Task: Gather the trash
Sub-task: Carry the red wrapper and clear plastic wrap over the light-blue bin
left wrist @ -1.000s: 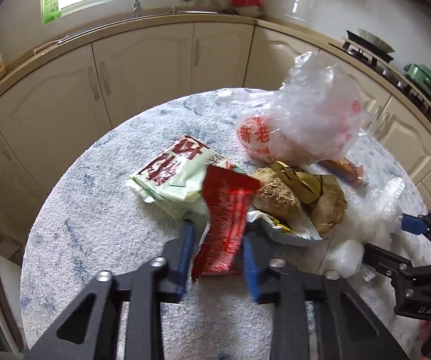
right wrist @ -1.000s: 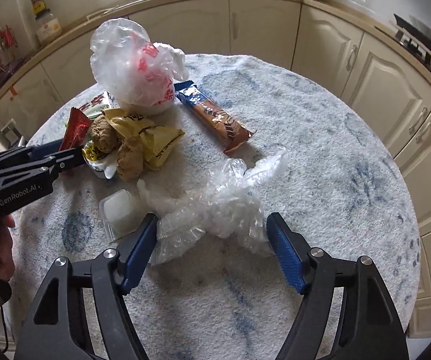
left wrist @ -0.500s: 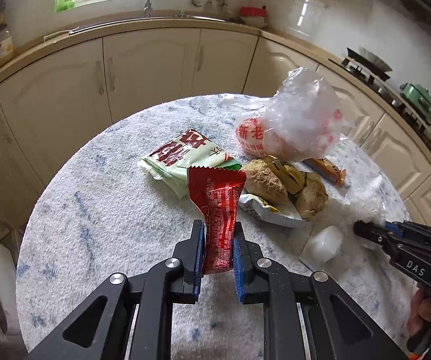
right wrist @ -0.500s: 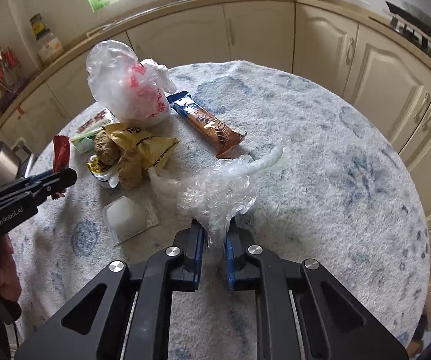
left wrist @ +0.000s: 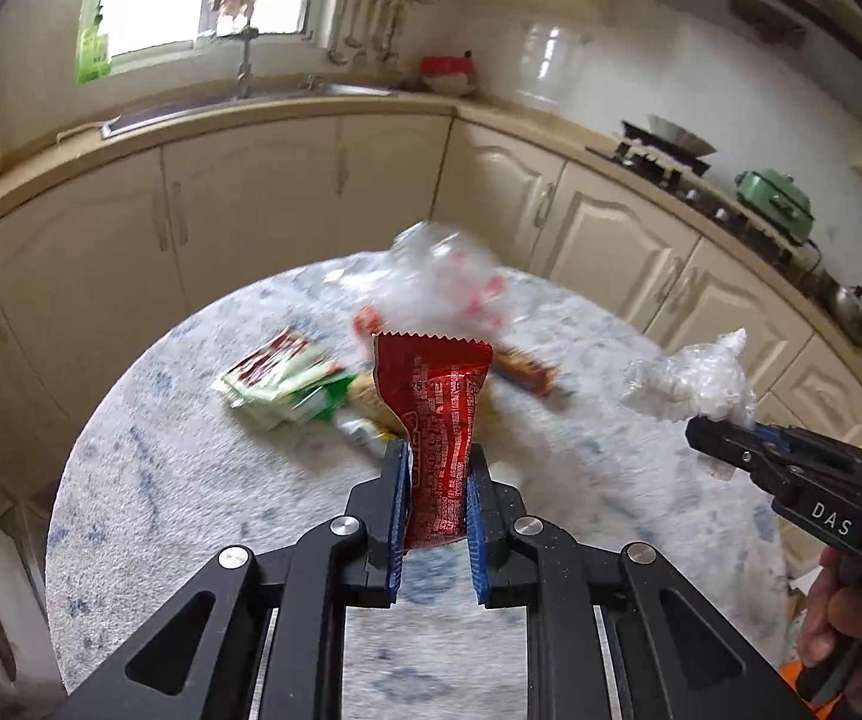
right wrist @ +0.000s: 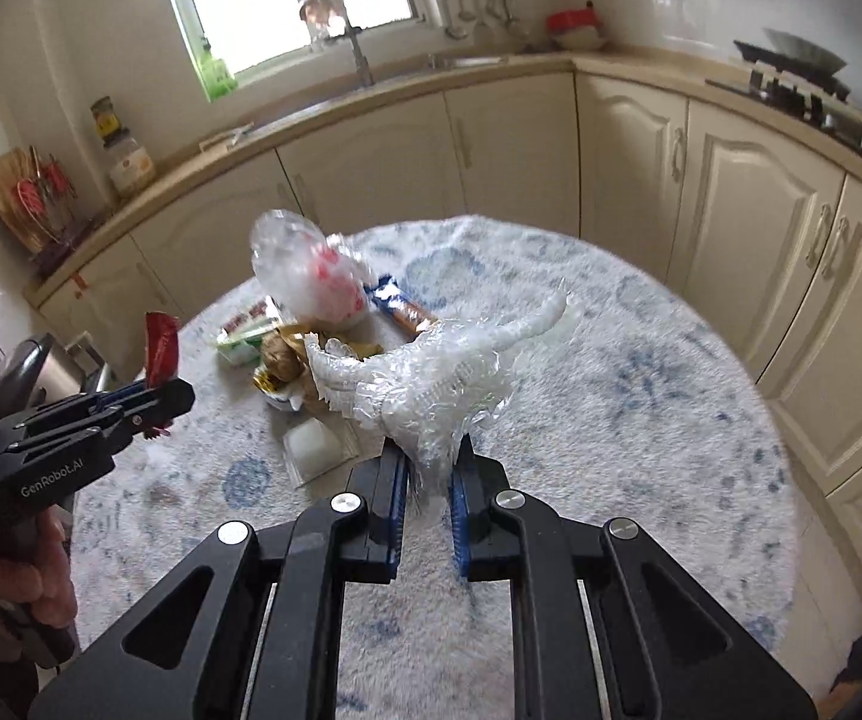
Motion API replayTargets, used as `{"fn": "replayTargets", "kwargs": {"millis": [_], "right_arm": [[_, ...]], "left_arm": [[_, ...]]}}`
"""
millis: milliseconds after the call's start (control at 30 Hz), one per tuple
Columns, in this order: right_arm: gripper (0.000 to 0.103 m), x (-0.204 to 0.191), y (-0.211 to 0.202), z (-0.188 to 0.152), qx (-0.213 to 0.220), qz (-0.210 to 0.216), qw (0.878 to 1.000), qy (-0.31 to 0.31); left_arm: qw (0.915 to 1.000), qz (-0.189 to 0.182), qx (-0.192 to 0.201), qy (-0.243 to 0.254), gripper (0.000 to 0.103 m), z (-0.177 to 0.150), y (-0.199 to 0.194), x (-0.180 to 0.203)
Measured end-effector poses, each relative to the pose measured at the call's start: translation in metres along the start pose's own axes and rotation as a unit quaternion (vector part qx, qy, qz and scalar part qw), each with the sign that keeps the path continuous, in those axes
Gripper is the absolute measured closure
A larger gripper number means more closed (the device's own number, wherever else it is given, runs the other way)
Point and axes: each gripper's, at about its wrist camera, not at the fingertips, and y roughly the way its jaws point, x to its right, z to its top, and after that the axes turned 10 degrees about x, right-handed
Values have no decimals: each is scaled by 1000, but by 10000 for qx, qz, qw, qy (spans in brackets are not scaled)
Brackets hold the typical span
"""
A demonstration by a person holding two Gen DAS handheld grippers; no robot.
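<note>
Cream kitchen cabinets curve behind the round mottled table (right wrist: 640, 396). My left gripper (left wrist: 435, 492) is clamped on a red wrapper (left wrist: 439, 420), held upright clear of the tabletop. My right gripper (right wrist: 429, 483) is pinched on crumpled clear plastic (right wrist: 431, 384). More trash stays on the far left: a knotted plastic bag (right wrist: 311, 276), a green-and-white packet (left wrist: 287, 381).
</note>
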Motion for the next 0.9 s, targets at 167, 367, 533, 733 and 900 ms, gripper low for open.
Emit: {"fn": "replayTargets", "kwargs": {"millis": [167, 367, 533, 733, 900], "right_arm": [[91, 17, -53, 11, 444, -239, 9987, 95], [91, 59, -115, 13, 890, -727, 9926, 385], [91, 98, -167, 5, 1180, -1252, 9830, 640], [91, 151, -231, -17, 1388, -1997, 9647, 1009], [91, 197, -269, -45, 1389, -2498, 9481, 1395]], "left_arm": [[9986, -352, 288, 270, 90, -5, -41, 40], [9927, -835, 509, 710, 90, -7, -69, 96], [9838, -1307, 590, 1074, 90, -8, -71, 151], [9682, -1943, 533, 1481, 90, -12, -63, 222], [9517, -2509, 165, 1760, 90, -21, -35, 288]]}}
